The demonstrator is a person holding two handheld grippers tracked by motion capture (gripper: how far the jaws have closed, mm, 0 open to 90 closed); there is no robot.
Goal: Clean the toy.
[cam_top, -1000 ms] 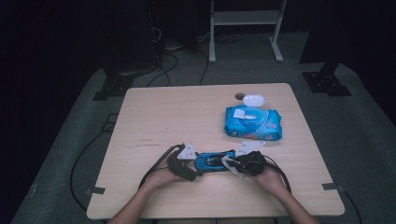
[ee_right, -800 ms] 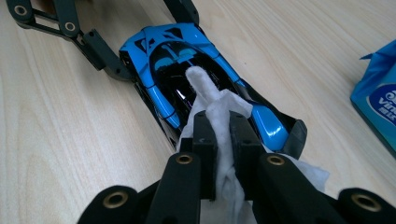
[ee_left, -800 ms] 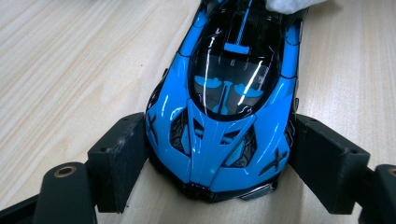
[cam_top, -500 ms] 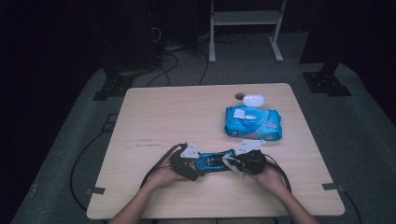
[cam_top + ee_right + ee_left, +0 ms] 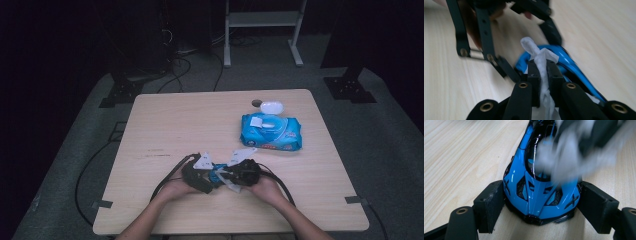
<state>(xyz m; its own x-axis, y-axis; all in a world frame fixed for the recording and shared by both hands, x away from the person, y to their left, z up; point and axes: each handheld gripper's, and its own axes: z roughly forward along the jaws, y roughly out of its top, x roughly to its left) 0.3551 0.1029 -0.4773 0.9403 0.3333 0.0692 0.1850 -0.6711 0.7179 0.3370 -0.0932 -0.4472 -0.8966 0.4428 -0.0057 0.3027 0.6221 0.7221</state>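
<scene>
- Currently: left gripper (image 5: 539, 202) clamps the blue toy car (image 5: 540, 192) at one end, one jaw pad pressed to each side of the body; car sits on the wooden table (image 5: 200, 120) near the front edge, between both hands.
- Right gripper (image 5: 543, 72) has its jaws closed on a twisted white wipe (image 5: 541, 60), with the wad poking out past the tips and riding over the car's roof.
- Risk 1: car body is glossy hard plastic, tapered and curved, and the pads hold on sloped flanks. A hard wipe stroke along the car could squeeze it out of the clamp, or skate it on its wheels.
- Risk 2: the wipe is soft, limp and fibrous. It could snag on vents or the black trim and pull out of the pinch, or bunch so the bare jaw tips scrape the paint.
- Risk 3: the grippers work close together over the car; a long stroke could knock the right jaws into the left linkage.
- Materials: matte black rubbery pads, light-grained smooth tabletop, crinkly blue wipes pack (image 5: 270, 132) with an open white flap, well apart from the work; small white lid (image 5: 272, 106) just behind it.
</scene>
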